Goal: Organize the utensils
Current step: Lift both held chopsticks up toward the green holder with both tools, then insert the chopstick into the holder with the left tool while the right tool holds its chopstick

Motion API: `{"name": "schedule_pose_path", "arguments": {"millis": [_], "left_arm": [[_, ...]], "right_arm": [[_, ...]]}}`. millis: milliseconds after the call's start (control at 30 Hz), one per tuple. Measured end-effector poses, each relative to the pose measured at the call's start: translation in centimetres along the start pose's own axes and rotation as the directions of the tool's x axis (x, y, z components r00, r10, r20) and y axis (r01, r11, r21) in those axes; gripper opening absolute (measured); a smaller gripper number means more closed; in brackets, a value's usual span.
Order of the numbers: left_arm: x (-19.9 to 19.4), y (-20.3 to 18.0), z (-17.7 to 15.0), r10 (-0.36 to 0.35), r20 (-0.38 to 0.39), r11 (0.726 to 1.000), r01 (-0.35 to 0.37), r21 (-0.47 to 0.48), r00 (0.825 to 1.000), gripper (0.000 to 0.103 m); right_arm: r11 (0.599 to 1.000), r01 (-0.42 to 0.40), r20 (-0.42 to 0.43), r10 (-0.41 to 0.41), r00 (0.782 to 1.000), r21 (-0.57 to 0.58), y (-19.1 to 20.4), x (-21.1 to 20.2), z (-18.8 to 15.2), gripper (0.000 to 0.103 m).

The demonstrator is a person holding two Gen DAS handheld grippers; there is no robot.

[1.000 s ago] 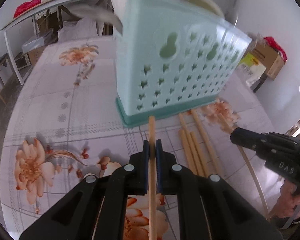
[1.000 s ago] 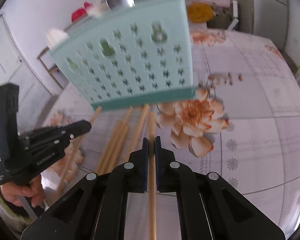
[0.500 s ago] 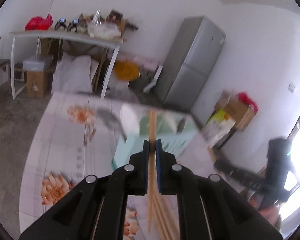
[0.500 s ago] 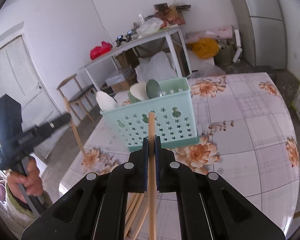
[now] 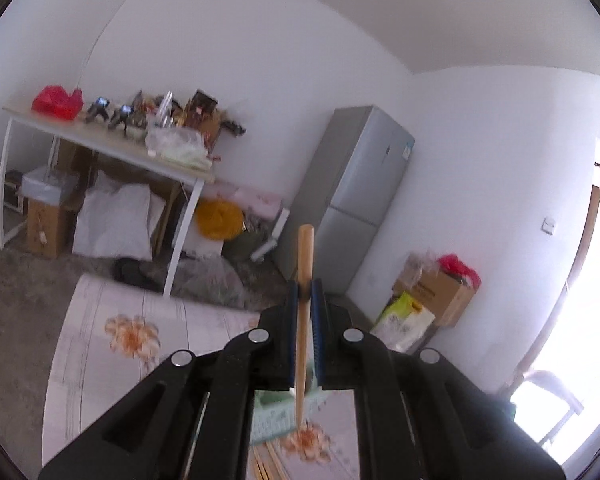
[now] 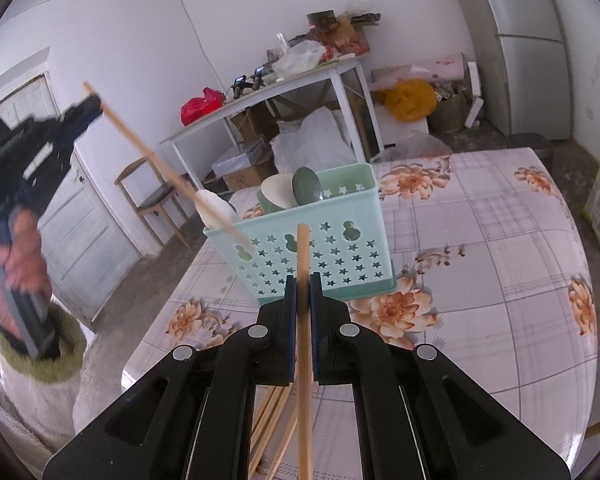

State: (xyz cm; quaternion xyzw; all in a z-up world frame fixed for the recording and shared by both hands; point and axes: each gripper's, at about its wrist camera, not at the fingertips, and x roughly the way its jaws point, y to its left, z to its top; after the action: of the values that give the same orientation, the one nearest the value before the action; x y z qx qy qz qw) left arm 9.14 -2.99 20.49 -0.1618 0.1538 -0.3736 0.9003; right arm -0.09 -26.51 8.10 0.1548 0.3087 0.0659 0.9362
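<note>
floral cloth covers your table [image 6: 480, 264], where the mint basket [image 6: 320, 256] stands holding spoons [image 6: 306, 186]. your right gripper [image 6: 303, 280] pinches one chopstick [image 6: 303, 264] before it, above loose chopsticks [image 6: 272, 412]. your left gripper [image 5: 305, 292] pinches another chopstick [image 5: 303, 264], slanting toward the basket's left rim.

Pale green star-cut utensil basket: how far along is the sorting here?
Done: the pale green star-cut plastic basket already holds several spoons. In hand: the left gripper angles one wooden chopstick down to the basket's rim, and the right gripper clamps a second wooden chopstick. Left: more loose wooden chopsticks lie on the floral tablecloth.
</note>
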Motion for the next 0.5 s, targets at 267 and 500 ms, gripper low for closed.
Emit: {"name": "schedule_pose_path", "arguments": {"millis": [267,500], "left_arm": [[2.8,1.2,0.5,0.048,0.022,0.999,-0.048,0.006,0.999,0.006],[2.6,1.6,1.0,0.04,0.091,0.999,-0.041,0.003,0.995,0.006]], "right_arm": [[1.0,0.006,-0.004,-0.006,1.0,-0.005,0.0,0.0,0.1,0.004],[1.0,0.004,-0.006,-0.004,1.0,-0.012,0.1,0.1,0.2,0.004]]}}
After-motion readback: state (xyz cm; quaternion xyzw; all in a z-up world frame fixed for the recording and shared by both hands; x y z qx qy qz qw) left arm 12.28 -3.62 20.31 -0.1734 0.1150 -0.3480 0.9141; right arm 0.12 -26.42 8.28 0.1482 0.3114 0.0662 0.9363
